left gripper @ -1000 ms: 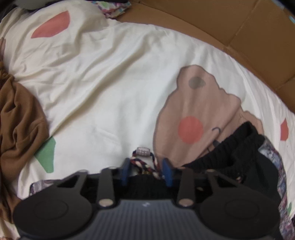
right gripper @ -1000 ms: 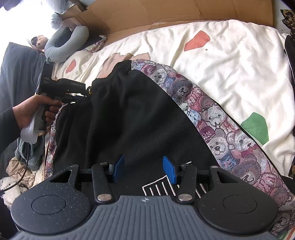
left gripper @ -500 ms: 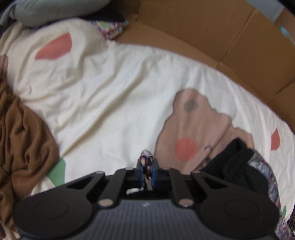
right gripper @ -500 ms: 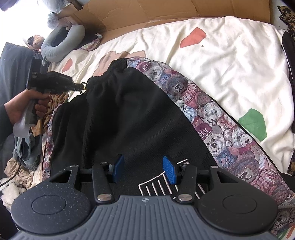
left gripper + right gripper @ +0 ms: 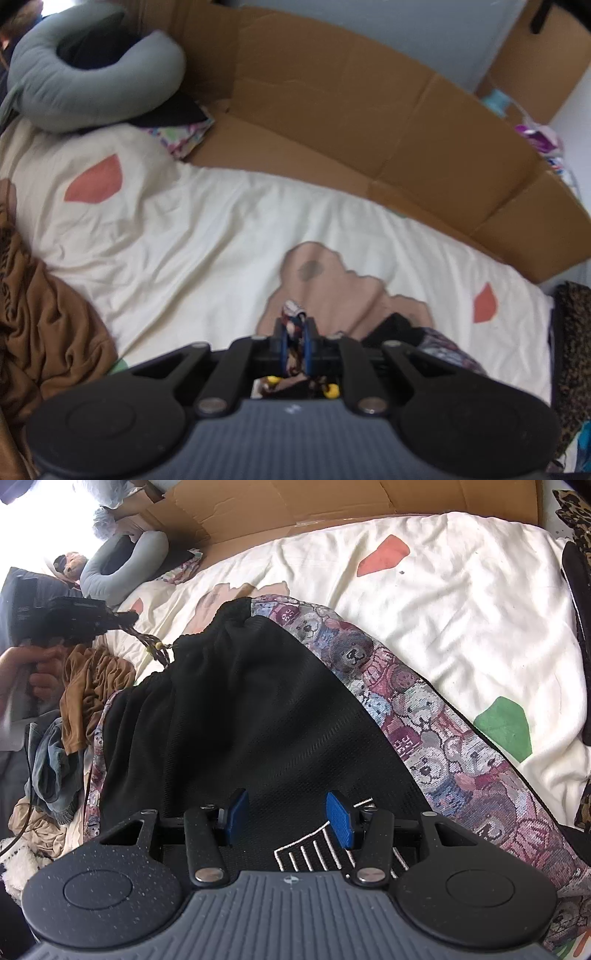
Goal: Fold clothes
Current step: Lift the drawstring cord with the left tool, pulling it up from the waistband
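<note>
Black shorts (image 5: 240, 716) with bear-print side panels (image 5: 417, 709) lie on a cream bedsheet (image 5: 461, 602). My left gripper (image 5: 294, 338) is shut on the shorts' braided drawstring (image 5: 293, 314) and holds it lifted; the right wrist view shows that gripper (image 5: 122, 618) pulling the cord (image 5: 151, 642) taut from the waistband. A bit of the shorts (image 5: 399, 328) shows in the left wrist view. My right gripper (image 5: 288, 814) is open, just above the black fabric near the white embroidery (image 5: 314, 853).
A brown garment (image 5: 44, 314) lies at the left, with more crumpled clothes (image 5: 55, 760) beside it. A grey neck pillow (image 5: 92, 81) sits at the far end. Cardboard (image 5: 369, 122) lines the bed's far side. A leopard-print item (image 5: 570, 350) lies at the right.
My left gripper closed on the drawstring and rose, pulling the cord up and away from the waistband. My right gripper stayed open over the shorts.
</note>
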